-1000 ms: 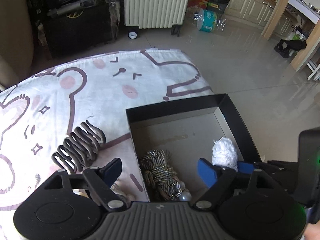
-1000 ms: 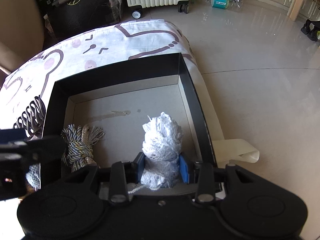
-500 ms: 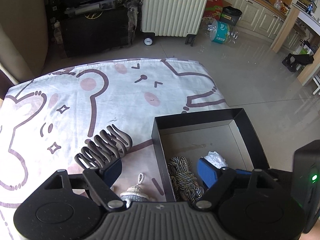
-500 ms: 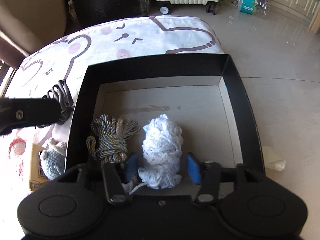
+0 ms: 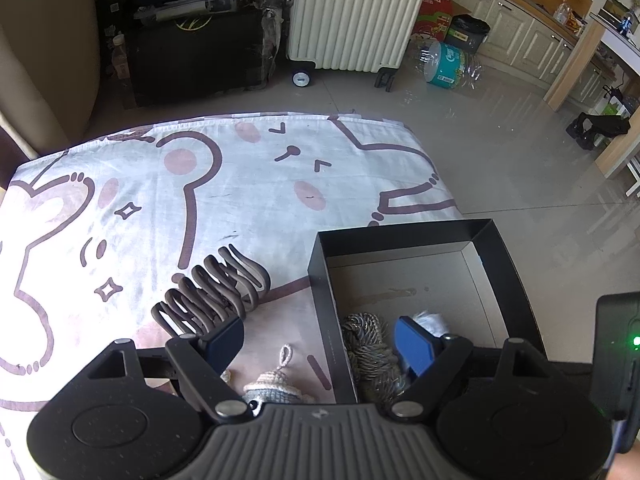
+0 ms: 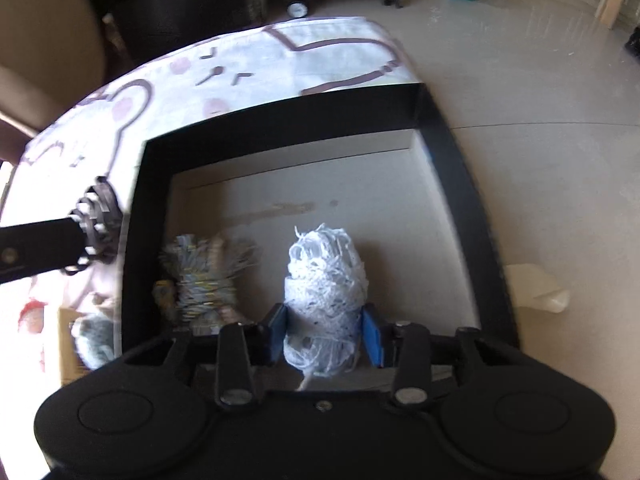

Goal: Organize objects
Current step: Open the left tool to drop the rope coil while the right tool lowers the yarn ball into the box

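A black box (image 5: 404, 232) (image 6: 280, 120) sits at the right end of the cartoon-print cloth (image 5: 200, 184). Inside lie a grey-gold rope bundle (image 5: 368, 344) (image 6: 200, 276) and a white lace bundle (image 6: 326, 280) (image 5: 430, 318). My right gripper (image 6: 324, 336) is inside the box, its jaws closing, with both blue pads against the lace bundle's sides. My left gripper (image 5: 320, 340) is open over the box's left wall, holding nothing. A brown hair claw (image 5: 212, 296) (image 6: 96, 208) and a crocheted piece (image 5: 272, 384) (image 6: 94, 336) lie on the cloth to the left of the box.
A small cardboard box (image 6: 66, 344) lies beside the crocheted piece. Beyond the cloth's far edge are a white ribbed suitcase (image 5: 352, 16), dark cases (image 5: 192, 48) and a pack of bottles (image 5: 444, 62) on the tiled floor. A folded paper scrap (image 6: 536, 288) lies right of the box.
The right jaws opened off the lace bundle half a second ago and have closed back onto it. The left gripper drew back and left, showing more cloth and the crocheted piece.
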